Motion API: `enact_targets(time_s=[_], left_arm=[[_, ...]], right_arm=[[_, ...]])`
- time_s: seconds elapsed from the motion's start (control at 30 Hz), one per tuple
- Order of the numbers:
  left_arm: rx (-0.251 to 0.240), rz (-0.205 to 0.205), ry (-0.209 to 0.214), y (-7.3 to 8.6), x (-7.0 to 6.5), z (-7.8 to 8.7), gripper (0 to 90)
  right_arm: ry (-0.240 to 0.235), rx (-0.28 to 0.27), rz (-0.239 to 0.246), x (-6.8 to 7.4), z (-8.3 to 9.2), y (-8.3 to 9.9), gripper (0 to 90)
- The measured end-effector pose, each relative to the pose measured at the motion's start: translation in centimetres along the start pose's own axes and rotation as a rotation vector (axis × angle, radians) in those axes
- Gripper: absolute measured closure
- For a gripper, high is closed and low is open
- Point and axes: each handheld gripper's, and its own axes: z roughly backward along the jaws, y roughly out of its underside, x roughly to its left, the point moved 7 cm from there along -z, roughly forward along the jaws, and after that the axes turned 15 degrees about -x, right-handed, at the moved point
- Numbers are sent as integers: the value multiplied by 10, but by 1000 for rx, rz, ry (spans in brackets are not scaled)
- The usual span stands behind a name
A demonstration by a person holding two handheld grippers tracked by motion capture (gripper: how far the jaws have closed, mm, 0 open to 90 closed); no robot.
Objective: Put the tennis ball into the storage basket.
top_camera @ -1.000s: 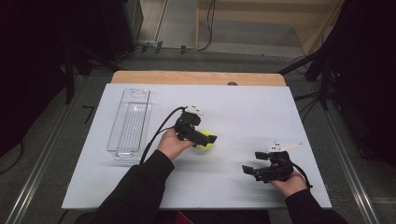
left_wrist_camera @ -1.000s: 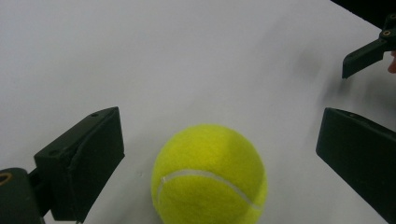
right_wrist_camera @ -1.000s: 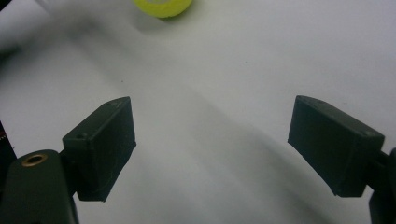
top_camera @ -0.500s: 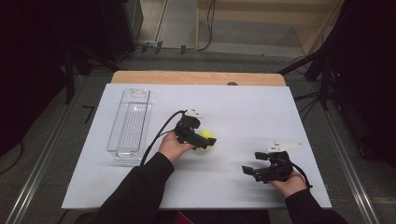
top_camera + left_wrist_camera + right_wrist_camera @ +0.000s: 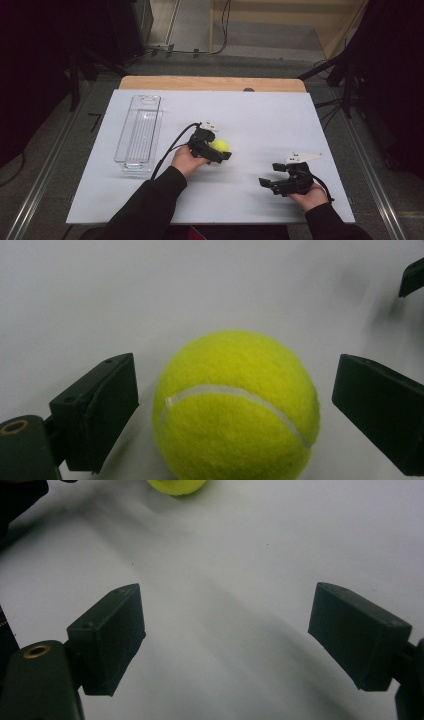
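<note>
Open white table (image 5: 300, 120) between ball (image 5: 220, 145) and right hand-held gripper (image 5: 272, 181); clear bin (image 5: 139, 132) blocks far left.

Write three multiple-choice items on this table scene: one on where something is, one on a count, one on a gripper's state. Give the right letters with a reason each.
1. Where does the clear tray lie?
A. left part of the table
B. right part
C. under the right gripper

2. How many balls are there?
A. one
B. two
C. three

3. How does the left gripper stand to the ball?
A. shut tight with nothing in it
B. jaws either side of the ball, gaps showing
C. far away from the ball

Answers:
1 A, the high view shows the tray left of both hands.
2 A, a single yellow ball lies on the table.
3 B, the jaws have just been closing, yet table shows between each jaw and the ball.
</note>
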Motion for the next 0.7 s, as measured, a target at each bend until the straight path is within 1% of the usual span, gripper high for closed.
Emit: enact_targets(time_s=[0.07,0.1,0.2,0.23,0.3,0.33,0.4,0.5,0.7], left_arm=[[6,1,3,2,0,-1,51],[14,-8,-1,4,0,-2,52],[26,-17,-5,9,0,-5,53],[21,-10,-15,9,0,-6,68],[23,-9,-12,10,0,-6,73],[25,-12,-8,12,0,-7,73],[32,-21,-16,13,0,-8,73],[29,-25,-20,14,1,-8,73],[20,-29,-33,15,1,-8,110]], right_arm=[[1,0,-1,0,0,0,130],[0,0,-1,0,0,0,130],[0,0,0,0,0,0,130],[-1,-1,0,0,0,0,130],[-2,0,3,0,0,0,130],[-1,2,2,0,0,0,130],[-1,2,3,0,-1,0,130],[-1,2,4,0,-1,0,130],[0,2,3,0,-1,0,130]])
